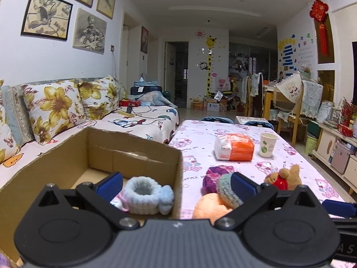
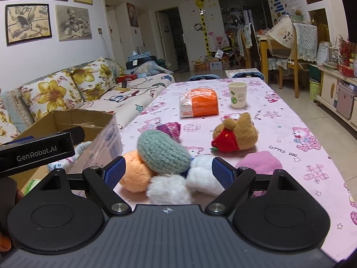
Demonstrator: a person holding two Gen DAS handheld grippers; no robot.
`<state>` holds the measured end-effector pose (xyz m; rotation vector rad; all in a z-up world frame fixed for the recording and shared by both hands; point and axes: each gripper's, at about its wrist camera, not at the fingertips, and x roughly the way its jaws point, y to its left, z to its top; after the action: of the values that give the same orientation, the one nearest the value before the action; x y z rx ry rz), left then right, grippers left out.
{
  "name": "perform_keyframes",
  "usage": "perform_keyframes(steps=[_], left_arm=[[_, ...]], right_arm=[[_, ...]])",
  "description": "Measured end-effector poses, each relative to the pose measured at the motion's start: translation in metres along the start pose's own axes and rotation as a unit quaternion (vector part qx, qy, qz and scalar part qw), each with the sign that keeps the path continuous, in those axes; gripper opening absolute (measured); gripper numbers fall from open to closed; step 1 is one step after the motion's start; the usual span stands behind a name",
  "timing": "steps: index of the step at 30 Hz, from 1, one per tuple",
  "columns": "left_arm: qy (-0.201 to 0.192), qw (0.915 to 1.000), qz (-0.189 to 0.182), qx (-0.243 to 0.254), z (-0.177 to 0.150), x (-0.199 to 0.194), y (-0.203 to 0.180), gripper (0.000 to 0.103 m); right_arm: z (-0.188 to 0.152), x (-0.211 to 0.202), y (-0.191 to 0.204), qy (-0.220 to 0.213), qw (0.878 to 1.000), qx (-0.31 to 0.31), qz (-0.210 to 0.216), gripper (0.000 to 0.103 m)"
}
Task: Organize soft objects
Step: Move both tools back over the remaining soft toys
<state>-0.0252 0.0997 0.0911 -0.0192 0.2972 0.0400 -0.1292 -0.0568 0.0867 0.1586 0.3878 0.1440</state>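
Observation:
My left gripper [image 1: 176,187] is open and straddles the right wall of a cardboard box [image 1: 67,154]. A pale blue fluffy ring [image 1: 142,197] lies inside the box, beside a small pink and white piece. My right gripper [image 2: 169,174] is open low over a heap on the table: a green knitted ball [image 2: 164,154], an orange knitted ball [image 2: 133,170] and white fluffy pom-poms [image 2: 168,189]. The heap lies between its fingers, and I cannot tell if the pads touch it. Further off lie a purple knitted piece [image 2: 170,129], a brown bear with red clothing [image 2: 236,134] and a pink fluffy pad [image 2: 258,163].
An orange and white tissue pack [image 2: 198,106] and a paper cup [image 2: 237,95] stand further back on the pink tablecloth [image 2: 290,116]. A sofa with flowered cushions [image 2: 55,93] runs along the left. The left tool's black housing [image 2: 38,153] hangs over the box [image 2: 89,122].

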Motion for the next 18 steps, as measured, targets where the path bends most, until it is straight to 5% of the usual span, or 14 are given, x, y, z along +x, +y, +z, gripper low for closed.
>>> perform_keyframes(steps=[18], left_arm=[[-0.008,0.9986,-0.026,0.045,-0.009,-0.002,-0.039,0.102]], right_arm=[[-0.003,-0.001,-0.035,-0.006,0.999,0.014,-0.037,0.103]])
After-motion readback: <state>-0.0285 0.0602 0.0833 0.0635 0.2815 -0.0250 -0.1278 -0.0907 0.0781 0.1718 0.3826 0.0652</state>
